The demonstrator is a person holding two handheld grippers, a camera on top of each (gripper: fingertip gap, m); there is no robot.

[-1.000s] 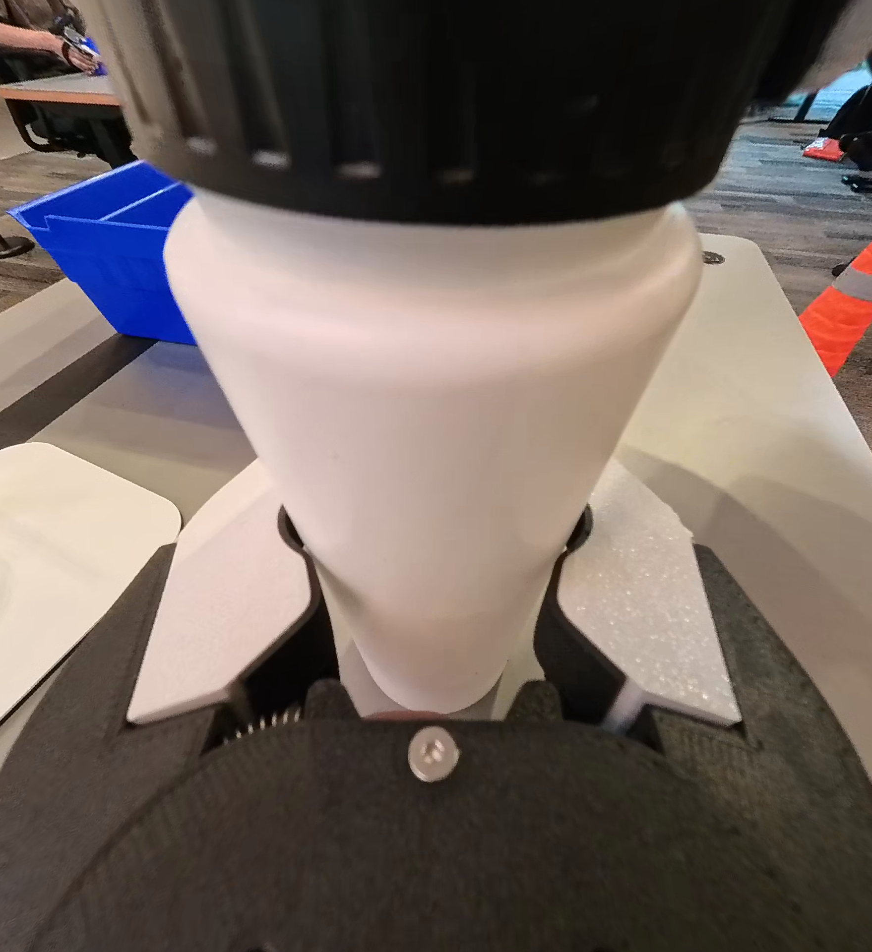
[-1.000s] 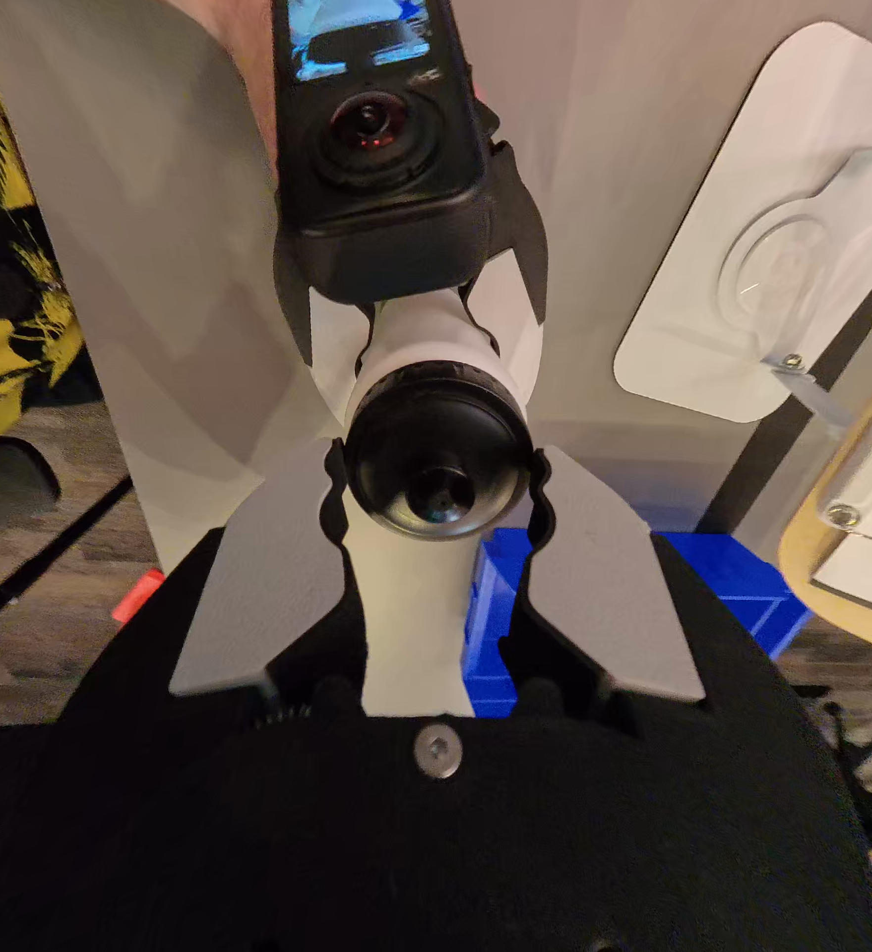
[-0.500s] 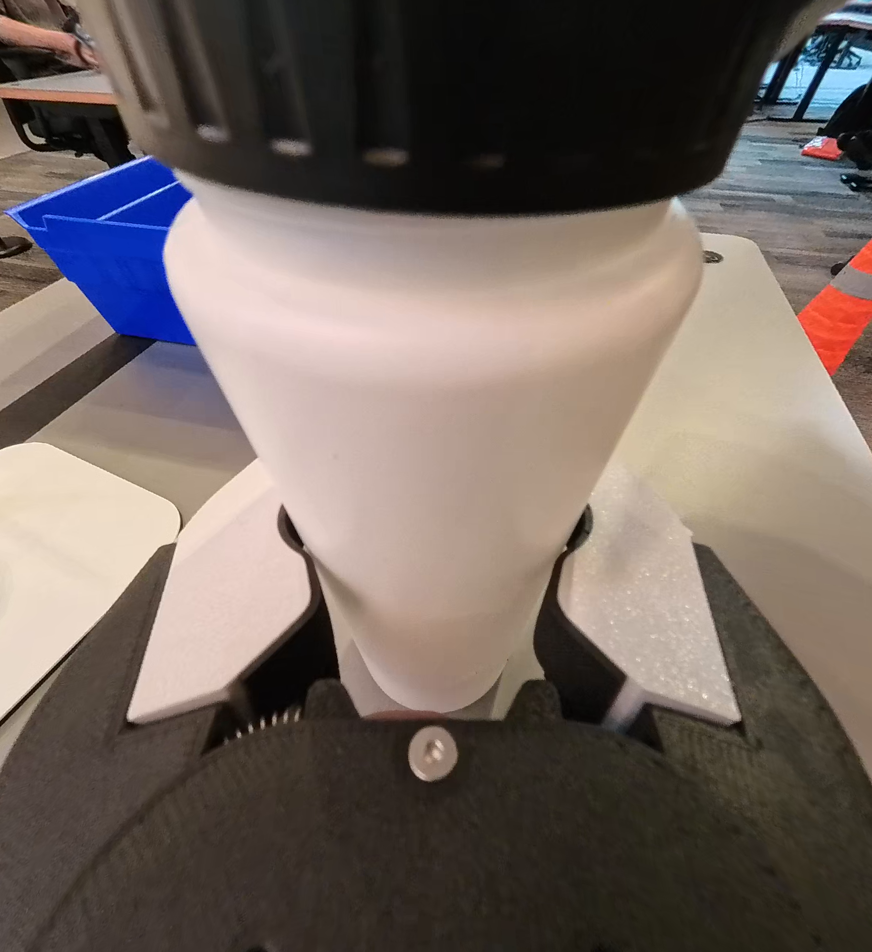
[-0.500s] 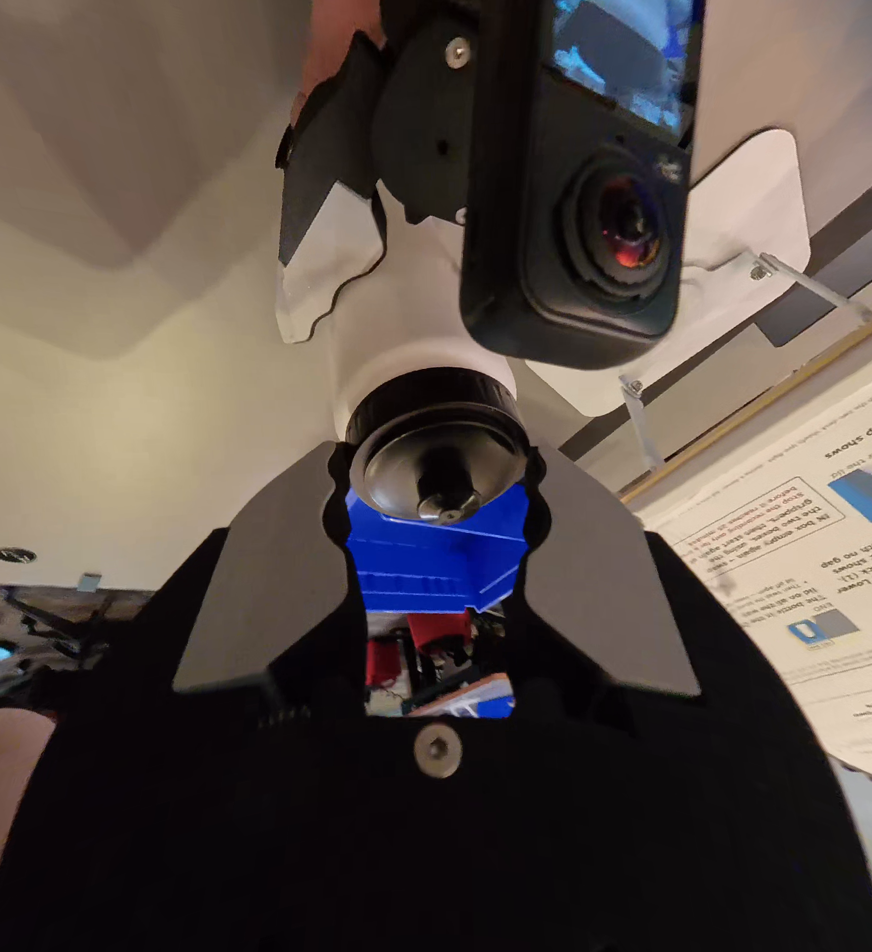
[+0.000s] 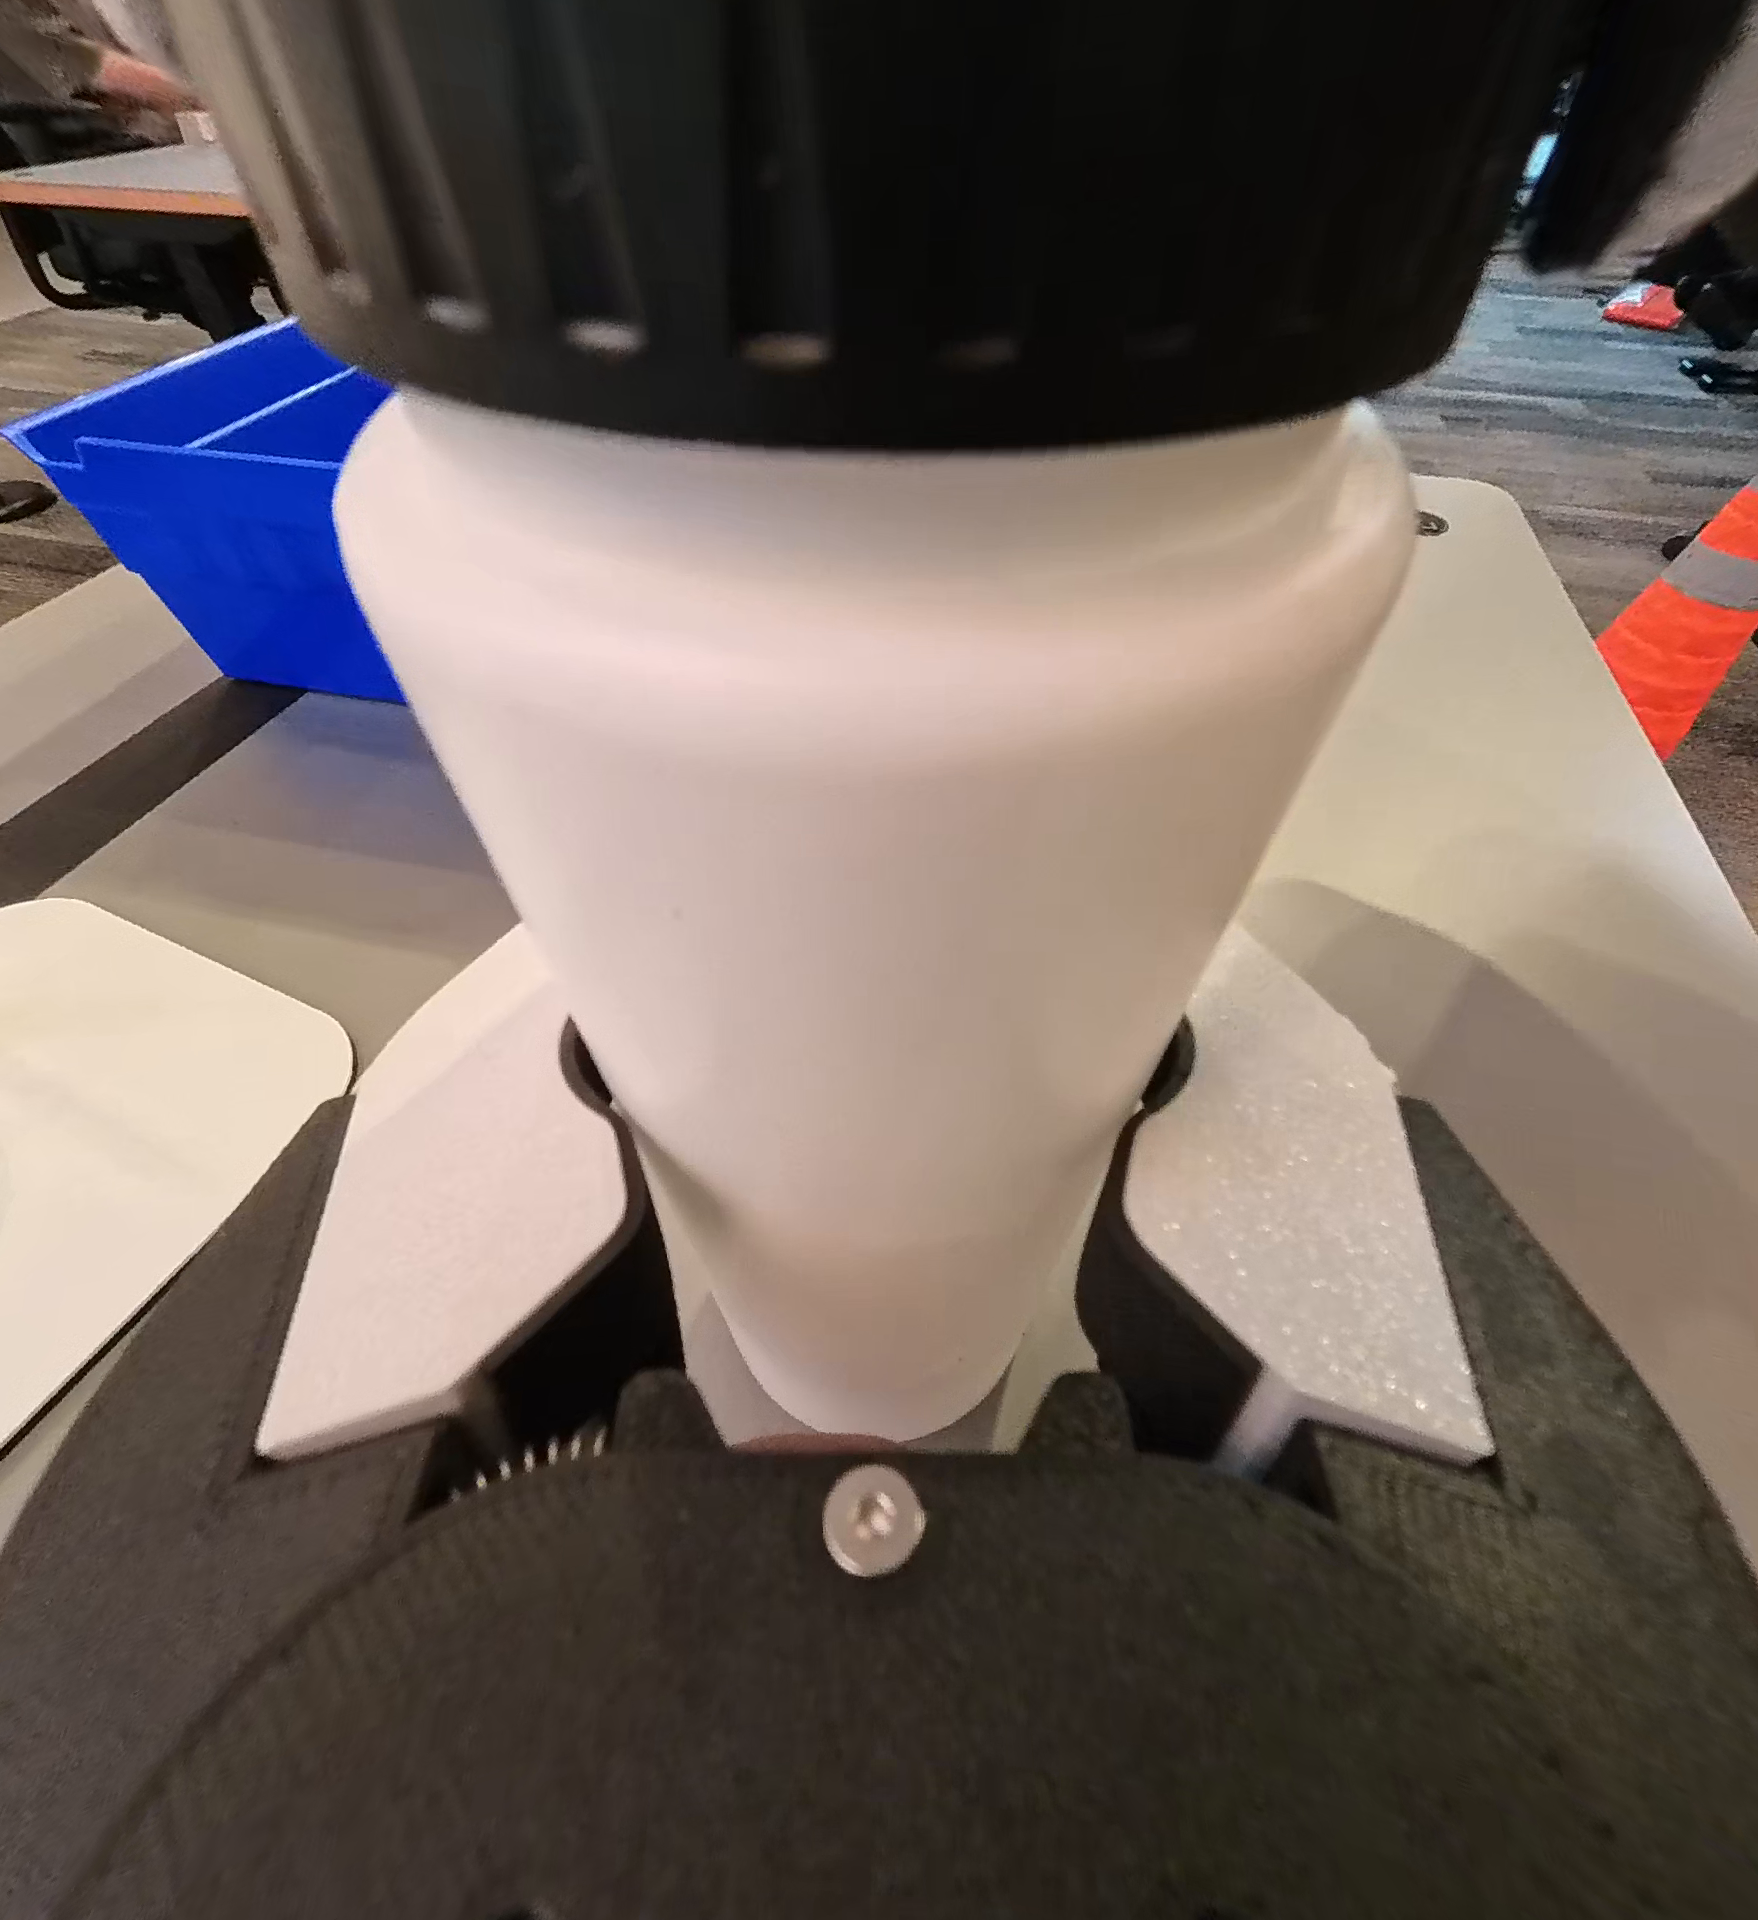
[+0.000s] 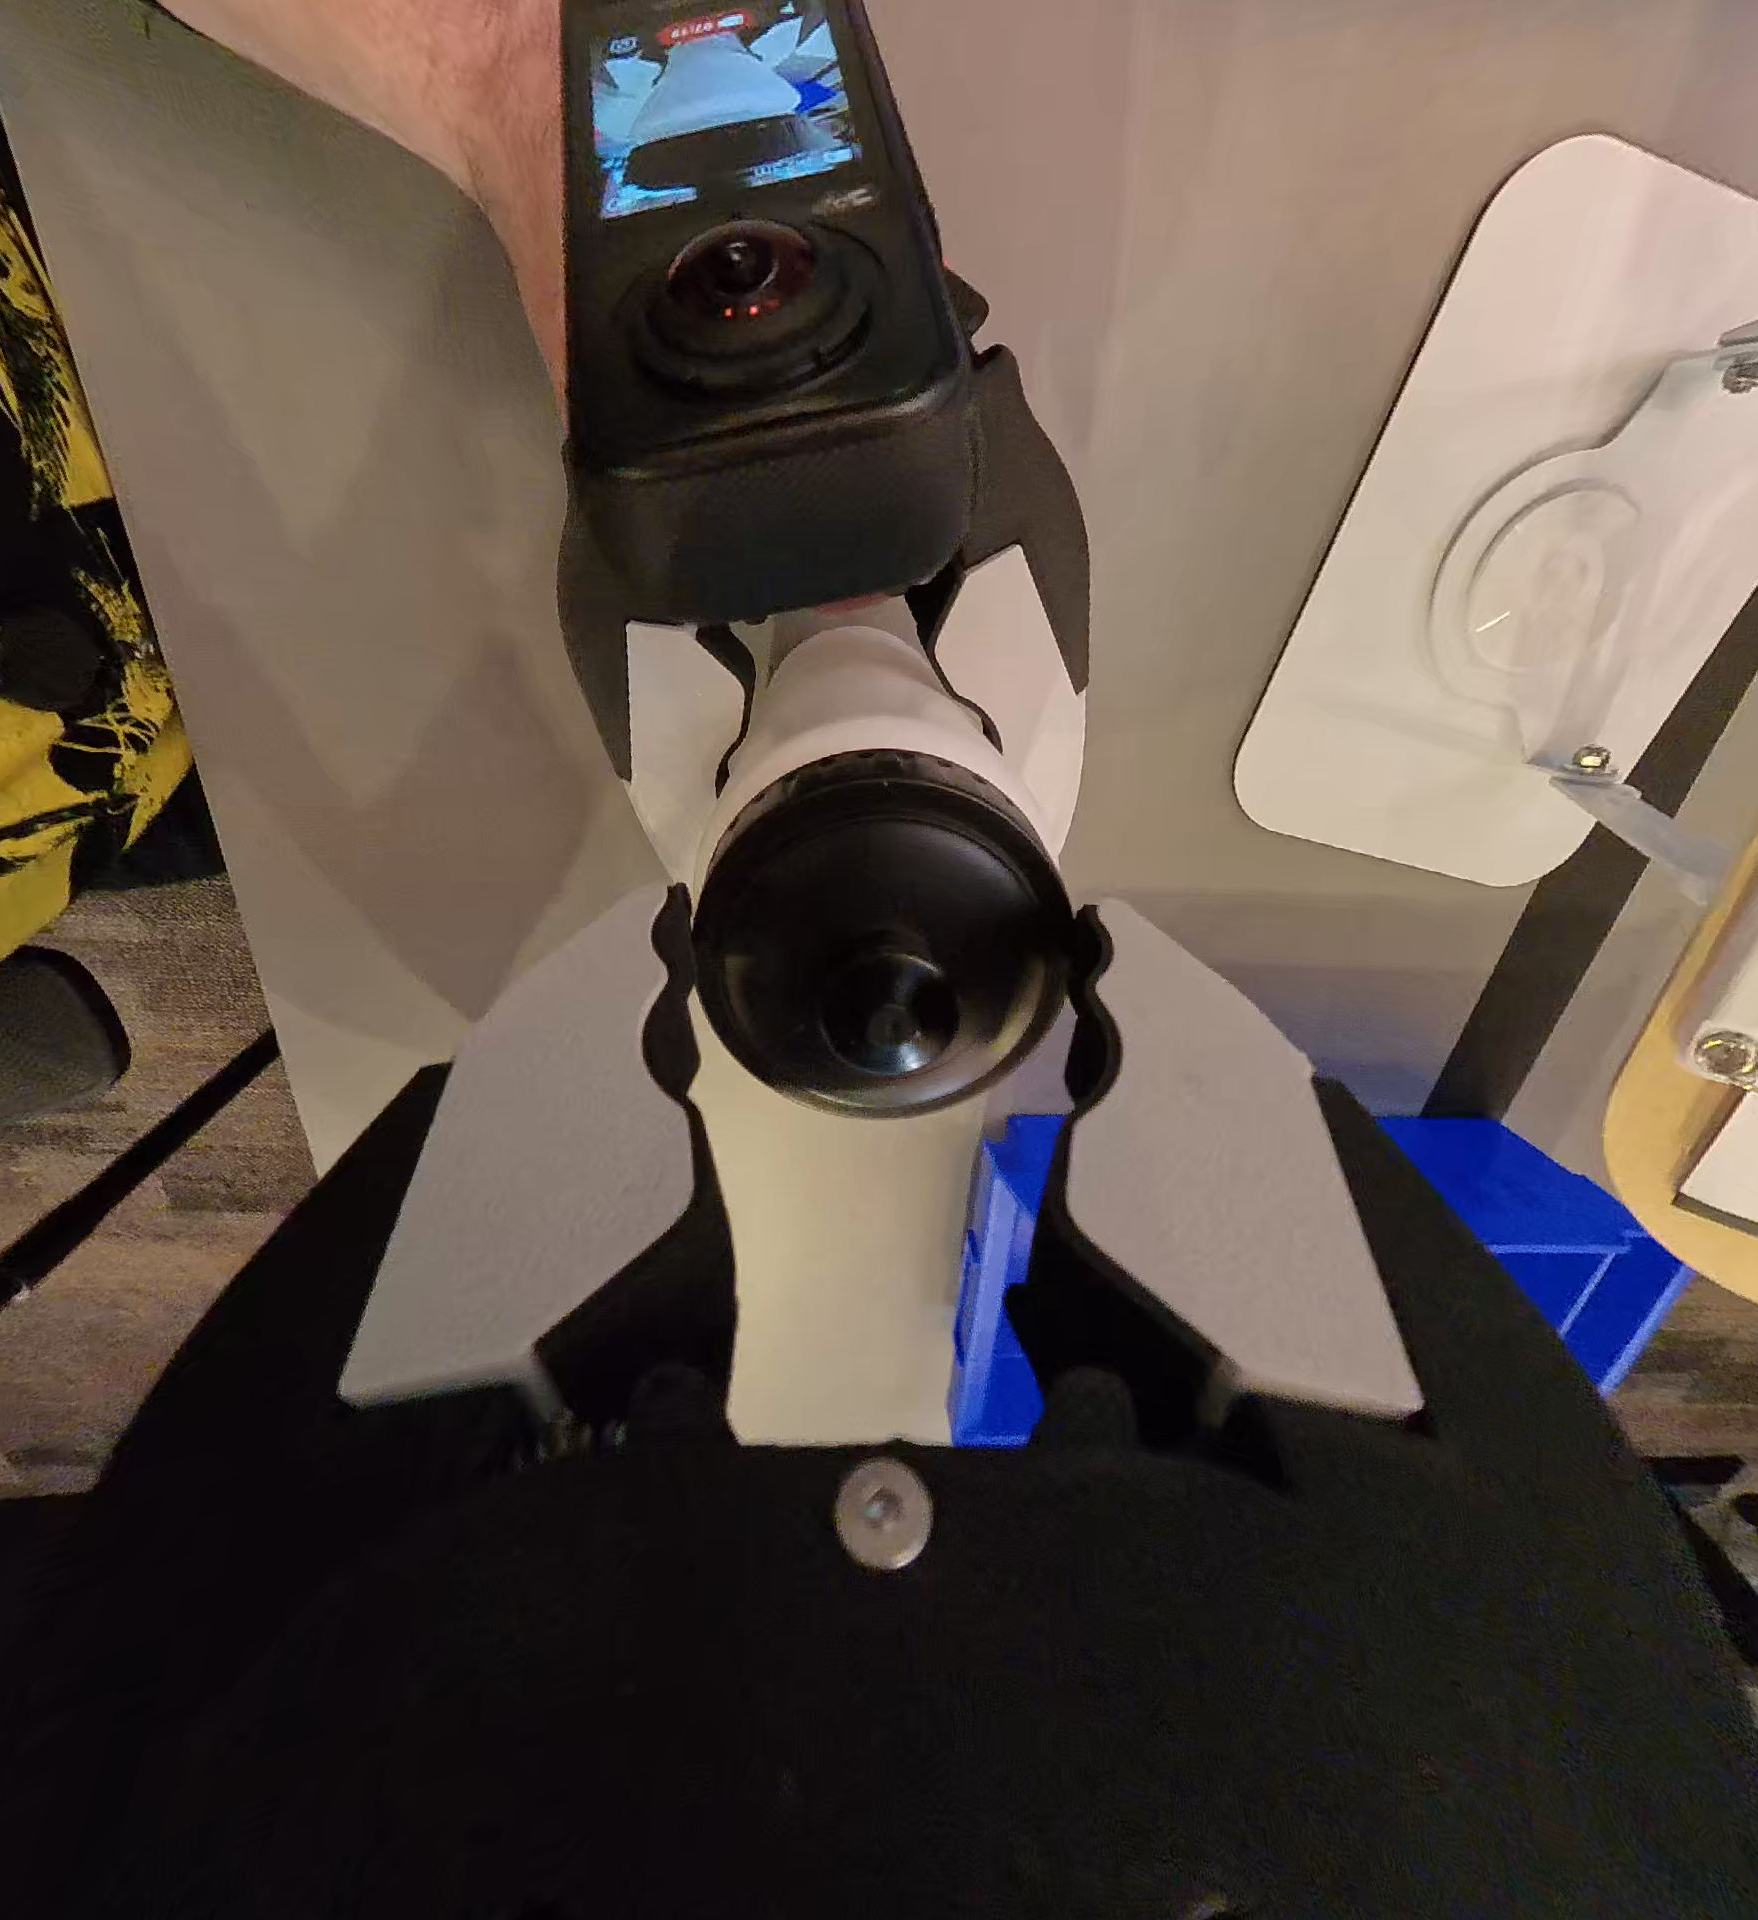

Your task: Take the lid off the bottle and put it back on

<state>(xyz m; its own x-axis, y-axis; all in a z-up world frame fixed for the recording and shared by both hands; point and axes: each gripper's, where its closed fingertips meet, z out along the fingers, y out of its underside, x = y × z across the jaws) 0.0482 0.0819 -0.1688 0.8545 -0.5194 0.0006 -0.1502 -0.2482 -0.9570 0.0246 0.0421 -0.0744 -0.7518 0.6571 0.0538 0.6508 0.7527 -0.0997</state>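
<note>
A white bottle (image 5: 854, 831) with a black ribbed lid (image 5: 854, 208) fills the left wrist view. My left gripper (image 5: 875, 1060) is shut on the bottle's lower body and holds it upright above the table. In the right wrist view I look down on the lid (image 6: 854, 883), which sits on the bottle (image 6: 854, 696). My right gripper (image 6: 880, 956) is shut on the lid, one finger on each side of its rim. The left gripper (image 6: 844, 665) with its camera shows beyond, clamped on the bottle body.
A blue bin (image 5: 210, 540) stands at the table's far left and also shows in the right wrist view (image 6: 1540, 1247). A white pad (image 5: 106, 1122) with a clear fixture lies on the grey table (image 5: 1477, 831). An orange cone (image 5: 1727, 582) stands on the floor at the right.
My right gripper swung around the lid half a second ago and is back looking straight down on it. The lid's ribs have shifted in the left wrist view. The left gripper holds steady.
</note>
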